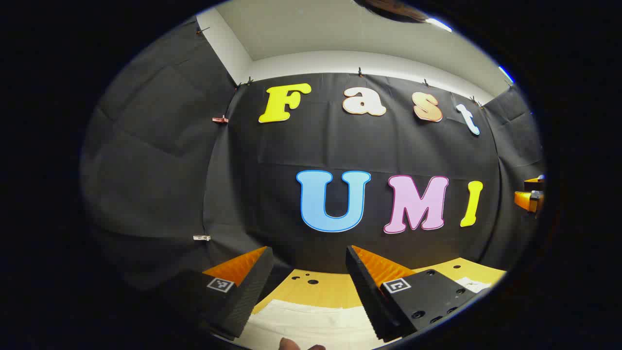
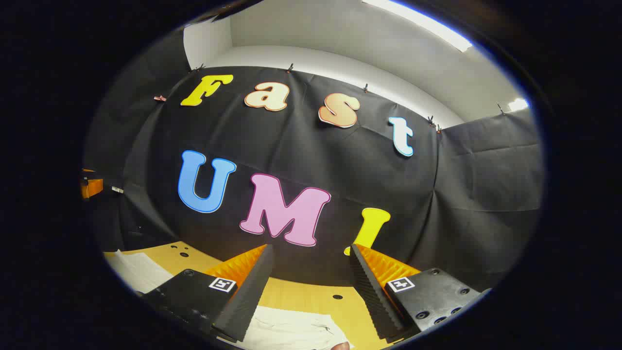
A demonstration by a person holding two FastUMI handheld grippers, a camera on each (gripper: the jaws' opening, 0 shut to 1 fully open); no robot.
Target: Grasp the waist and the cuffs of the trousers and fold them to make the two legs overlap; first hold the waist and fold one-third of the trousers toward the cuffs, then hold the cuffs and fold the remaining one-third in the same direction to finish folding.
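Below both grippers' wide-open, empty jaws, pale trousers (image 1: 311, 323) lie on the yellow table (image 1: 330, 289).

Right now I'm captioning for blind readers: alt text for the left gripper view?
The left gripper hangs open above white trousers lying on a yellow wooden table, facing the black cloth booth wall.

- The trousers (image 1: 311, 323) are plain white, pale against the counter; in the right gripper view they (image 2: 291, 330) look slightly creamy.
- The counter (image 1: 330, 291) is a warm yellow-tan, dotted with small dark holes (image 1: 312, 281).
- The booth wall (image 1: 160, 184) is black cloth, matte and creased.
- Above the cloth, the upper wall (image 2: 340, 63) is white, and the ceiling (image 1: 340, 29) off-white.
- Each hand-held gripper (image 1: 307, 291) carries a small black-and-white square marker (image 1: 397, 285).
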